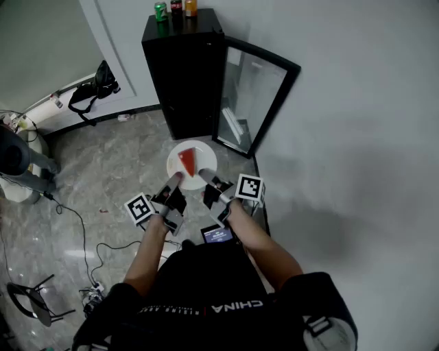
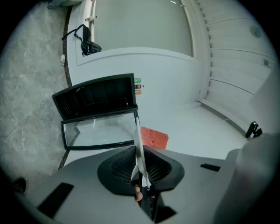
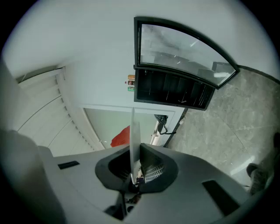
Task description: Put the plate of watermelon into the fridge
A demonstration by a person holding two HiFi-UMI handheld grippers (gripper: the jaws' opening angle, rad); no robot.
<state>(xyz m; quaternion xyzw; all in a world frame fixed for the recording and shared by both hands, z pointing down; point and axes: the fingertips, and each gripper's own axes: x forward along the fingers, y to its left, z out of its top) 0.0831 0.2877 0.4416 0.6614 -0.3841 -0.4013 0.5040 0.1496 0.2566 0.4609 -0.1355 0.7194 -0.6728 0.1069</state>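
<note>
- The left gripper (image 1: 174, 181) is clamped on the near-left rim of the white plate (image 1: 200, 152). In the left gripper view the plate's edge (image 2: 137, 141) stands thin and edge-on between the 2 jaws, which press against it.
- The right gripper (image 1: 205, 177) pinches the plate's near-right rim. In the right gripper view its jaws close on the rim (image 3: 134, 140) in the same way.
- 1 red watermelon slice (image 1: 186, 162) lies on the plate, near the middle. It also shows past the rim in the left gripper view (image 2: 153, 138) and in the right gripper view (image 3: 122, 137).
- The plate is held level above the marble floor (image 1: 116, 171), in front of the black fridge (image 1: 182, 75) and outside it.
- The fridge's glass door (image 1: 251, 96) stands open to the right.
- 3 cans (image 1: 175, 8) stand on top of the fridge.
- A black bag (image 1: 96, 86) rests against the wall to the left.
</note>
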